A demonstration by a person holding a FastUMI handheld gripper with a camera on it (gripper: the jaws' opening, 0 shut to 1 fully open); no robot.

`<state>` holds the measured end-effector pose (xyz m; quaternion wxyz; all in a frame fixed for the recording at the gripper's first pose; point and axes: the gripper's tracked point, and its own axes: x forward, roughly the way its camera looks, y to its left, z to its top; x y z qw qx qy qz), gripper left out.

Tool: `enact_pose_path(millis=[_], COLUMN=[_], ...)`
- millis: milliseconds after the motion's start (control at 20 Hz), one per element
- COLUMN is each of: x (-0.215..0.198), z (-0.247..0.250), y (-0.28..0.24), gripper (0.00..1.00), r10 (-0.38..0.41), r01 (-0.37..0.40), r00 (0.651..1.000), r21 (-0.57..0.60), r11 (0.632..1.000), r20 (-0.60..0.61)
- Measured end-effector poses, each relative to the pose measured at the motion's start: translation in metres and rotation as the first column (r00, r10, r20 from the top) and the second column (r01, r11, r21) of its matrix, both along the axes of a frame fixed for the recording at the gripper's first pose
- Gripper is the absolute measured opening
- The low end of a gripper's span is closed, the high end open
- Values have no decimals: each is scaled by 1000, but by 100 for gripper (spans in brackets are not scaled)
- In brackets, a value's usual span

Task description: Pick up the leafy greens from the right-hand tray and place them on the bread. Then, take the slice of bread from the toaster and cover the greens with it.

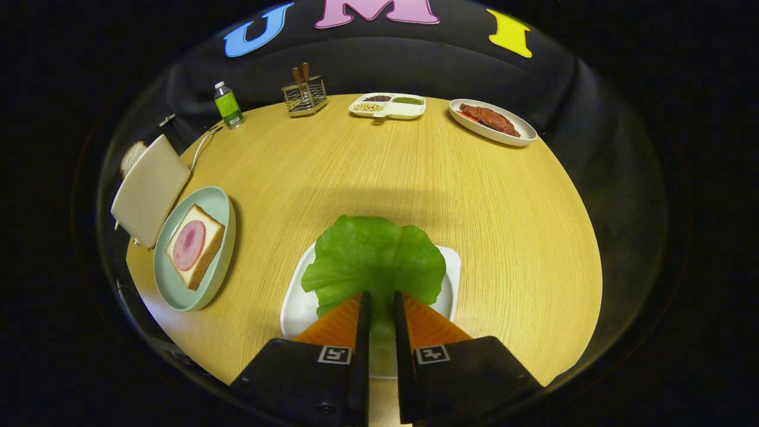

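A broad green leaf of greens spreads over the white tray just ahead of me. Its stem runs back between the fingers of my gripper, which is shut on it. To the left, a pale green plate holds a slice of bread topped with a round pink slice of ham. Beyond that plate stands a cream toaster, with a slice of bread sticking out of its far end.
Along the far edge of the round wooden table stand a green bottle, a wire holder, a white divided dish of beans and an oval plate of meat. A cable runs from the toaster.
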<state>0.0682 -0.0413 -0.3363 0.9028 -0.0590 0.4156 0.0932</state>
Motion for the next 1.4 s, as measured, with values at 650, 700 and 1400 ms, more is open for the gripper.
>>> enact_pose_path(millis=[650,700,1400], x=[-3,-3,-20], z=[57,66,148], y=[8,11,125], gripper=[6,6,5], r10=[8,4,90], r01=[-11,-8,-107], r00=[998,998,983], r21=[42,50,100], r11=[999,999,989], r20=[55,68,160])
